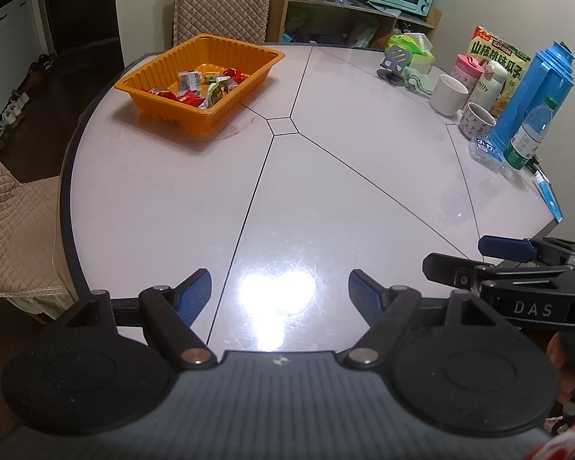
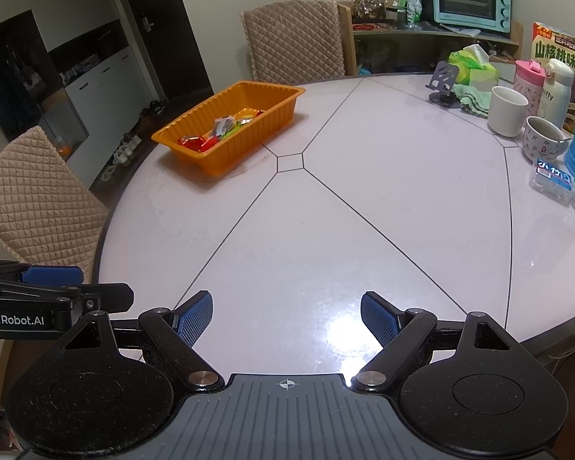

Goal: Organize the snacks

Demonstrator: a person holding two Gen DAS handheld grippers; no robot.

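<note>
A: Where are the snacks?

B: In the orange tray (image 1: 199, 80), on the far left part of the round table (image 1: 326, 191). Small wrapped pieces (image 1: 199, 86), red, green and silver, lie heaped at its middle and near end.

A: Which way does the tray run?

B: Its long axis goes diagonally, from the near left edge of the table up toward the quilted chair (image 2: 293, 46) (plainest in the right wrist view). It sits flat, open side up.

A: And the grippers?

B: Left gripper (image 1: 280, 293) and right gripper (image 2: 286, 316) both hover over the bare near side of the table, well apart from the tray, jaws spread wide with nothing between them.
</note>
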